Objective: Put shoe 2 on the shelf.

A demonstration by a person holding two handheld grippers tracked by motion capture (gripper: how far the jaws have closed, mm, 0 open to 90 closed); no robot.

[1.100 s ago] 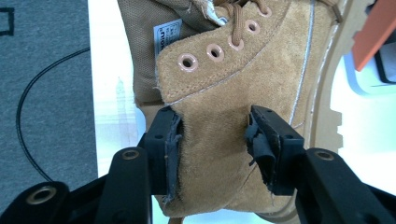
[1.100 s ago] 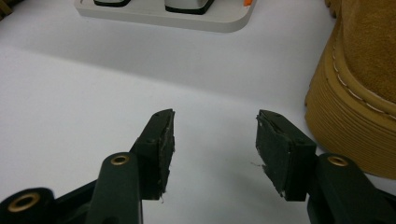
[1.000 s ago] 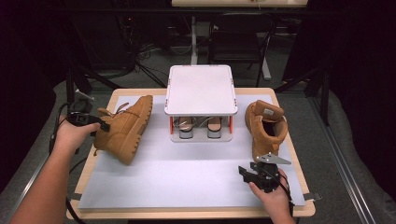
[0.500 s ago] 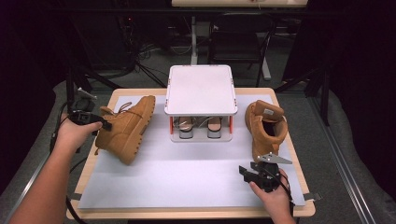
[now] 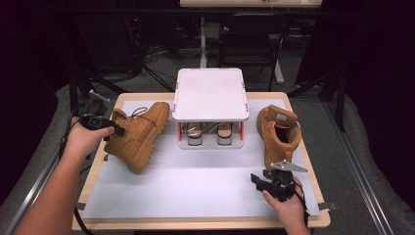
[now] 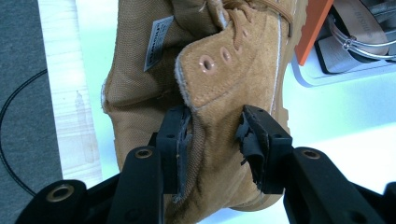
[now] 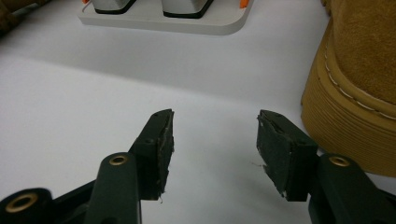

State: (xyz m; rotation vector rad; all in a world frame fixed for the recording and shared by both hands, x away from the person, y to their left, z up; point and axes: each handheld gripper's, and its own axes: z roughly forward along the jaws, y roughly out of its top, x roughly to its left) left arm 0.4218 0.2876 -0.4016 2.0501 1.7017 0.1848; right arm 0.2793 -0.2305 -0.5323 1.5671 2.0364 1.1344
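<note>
My left gripper point(image 6: 215, 140) clamped the soft tan suede collar of the left boot point(image 5: 138, 134), tilted at the mat's left; my right gripper point(image 7: 215, 149) gaped empty beside the other boot's ribbed sole point(image 7: 341, 130).

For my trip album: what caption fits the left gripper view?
Left gripper clamps the tan boot by its ankle collar, beside the white shoe rack.

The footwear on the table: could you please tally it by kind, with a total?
Tan boots: 2, left boot shut in the left tongs, right boot standing free.
Sandals in the white rack: 2.
Total: 4.
</note>
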